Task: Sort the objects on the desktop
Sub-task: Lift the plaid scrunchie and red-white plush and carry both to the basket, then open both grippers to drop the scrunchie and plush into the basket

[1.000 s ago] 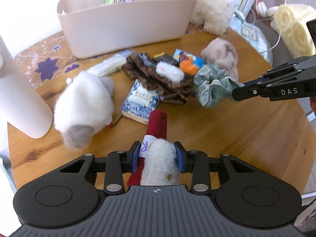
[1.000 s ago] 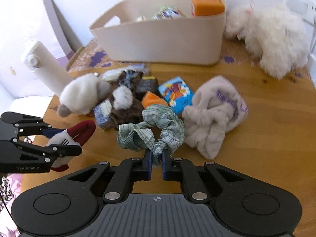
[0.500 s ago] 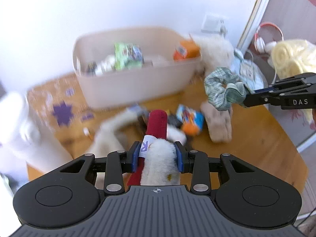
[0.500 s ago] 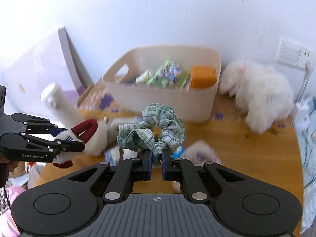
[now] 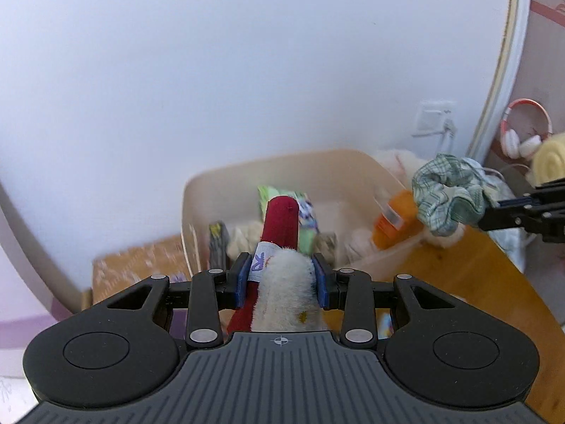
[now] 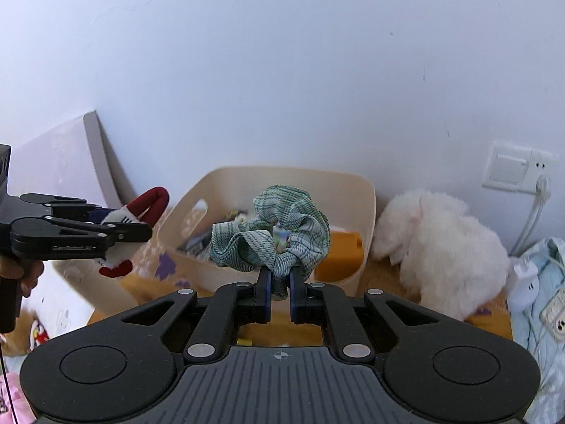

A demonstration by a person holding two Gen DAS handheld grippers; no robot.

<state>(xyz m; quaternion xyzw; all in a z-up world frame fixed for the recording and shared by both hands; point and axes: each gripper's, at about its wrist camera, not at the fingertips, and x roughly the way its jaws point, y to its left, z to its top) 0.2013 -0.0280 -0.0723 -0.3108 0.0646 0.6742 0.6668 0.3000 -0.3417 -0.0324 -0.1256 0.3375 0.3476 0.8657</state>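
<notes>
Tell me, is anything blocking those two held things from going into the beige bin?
Nothing visible. The green scrunchie and the red-and-white plush toy hang in front of the open-topped beige bin; only air shows between. The bin already holds items, with room left.

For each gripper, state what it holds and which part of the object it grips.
Left gripper clamps the red and white plush toy across its white furry middle. Right gripper pinches the green plaid scrunchie by its lower fold.

Matt beige plastic bin (image 6: pixel 367 190); woven checked cloth scrunchie (image 6: pixel 282 236); fuzzy white-and-red plush toy (image 5: pixel 286 279); smooth varnished wood table (image 5: pixel 476 275); matt black plastic grippers.
</notes>
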